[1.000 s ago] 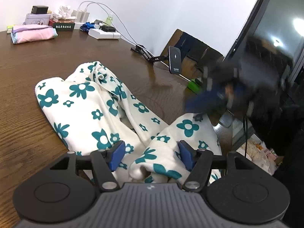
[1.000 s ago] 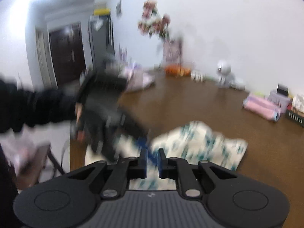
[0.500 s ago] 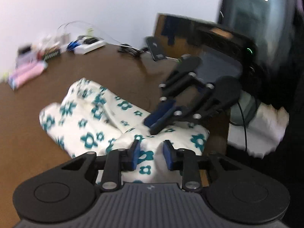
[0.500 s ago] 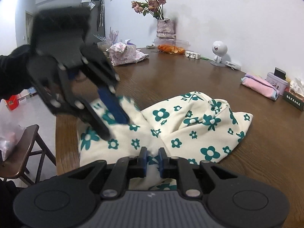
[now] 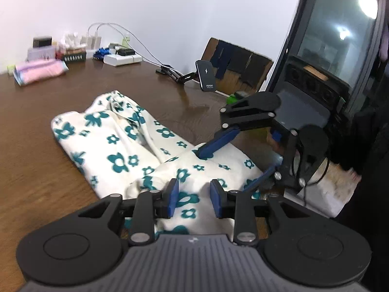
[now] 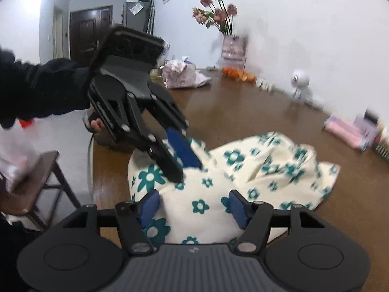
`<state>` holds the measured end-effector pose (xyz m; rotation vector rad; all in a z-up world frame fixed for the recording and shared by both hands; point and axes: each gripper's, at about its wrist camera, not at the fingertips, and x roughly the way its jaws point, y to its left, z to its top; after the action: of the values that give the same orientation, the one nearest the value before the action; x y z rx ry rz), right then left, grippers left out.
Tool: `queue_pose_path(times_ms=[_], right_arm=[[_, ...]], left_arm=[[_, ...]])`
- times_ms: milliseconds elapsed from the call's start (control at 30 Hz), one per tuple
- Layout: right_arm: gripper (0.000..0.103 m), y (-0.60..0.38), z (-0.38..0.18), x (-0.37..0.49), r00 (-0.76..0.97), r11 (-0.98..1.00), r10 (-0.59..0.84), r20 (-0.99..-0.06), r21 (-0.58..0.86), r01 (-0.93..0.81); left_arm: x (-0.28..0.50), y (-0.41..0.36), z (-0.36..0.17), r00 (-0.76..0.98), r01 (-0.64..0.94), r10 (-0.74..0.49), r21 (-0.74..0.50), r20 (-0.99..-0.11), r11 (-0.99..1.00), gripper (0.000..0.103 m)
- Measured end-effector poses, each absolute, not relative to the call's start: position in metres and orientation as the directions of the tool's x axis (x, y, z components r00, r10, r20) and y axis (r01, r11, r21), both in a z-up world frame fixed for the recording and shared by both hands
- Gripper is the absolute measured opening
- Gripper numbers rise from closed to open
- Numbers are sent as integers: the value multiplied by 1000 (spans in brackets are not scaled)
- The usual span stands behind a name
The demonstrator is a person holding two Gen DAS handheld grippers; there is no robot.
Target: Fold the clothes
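Brown tabletop (image 5: 36,170) carries the flowered garment (image 5: 116,146), bunched near its edge. Left tongs (image 5: 194,200) pinch a raised fold of it; right tongs (image 6: 194,205) are opening over loose cloth, gripping nothing. Best take a clean edge before lifting.

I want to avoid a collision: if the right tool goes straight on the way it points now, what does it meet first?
Most likely the floral garment, which lies directly ahead between the opening fingers of the right tool. The left tool is close on the left, but seems beside that line; depth is unclear.
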<state>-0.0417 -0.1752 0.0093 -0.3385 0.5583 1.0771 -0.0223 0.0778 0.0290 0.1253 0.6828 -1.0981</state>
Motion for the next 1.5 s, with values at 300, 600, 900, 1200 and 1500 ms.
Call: queue_pose_path(times_ms=[300, 600, 900, 1200, 1500], right_arm=[[65, -184, 0, -36, 311, 443, 736, -601, 81, -893], [70, -186, 0, -50, 335, 428, 710, -620, 2, -904], [74, -182, 21, -40, 275, 359, 733, -622, 10, -933], [45, -125, 9, -13, 285, 416, 750, -597, 91, -905], [46, -142, 18, 6, 217, 433, 780, -587, 256, -864]], left_arm=[[-36, 90, 21, 311, 869, -768, -159, -560, 468, 30], [-57, 74, 33, 384, 892, -708, 39, -592, 451, 39], [-56, 62, 28, 382, 907, -567, 176, -730, 383, 95], [-86, 72, 56, 535, 839, -592, 298, -603, 455, 97], [-107, 28, 22, 516, 853, -588, 439, -623, 283, 100]])
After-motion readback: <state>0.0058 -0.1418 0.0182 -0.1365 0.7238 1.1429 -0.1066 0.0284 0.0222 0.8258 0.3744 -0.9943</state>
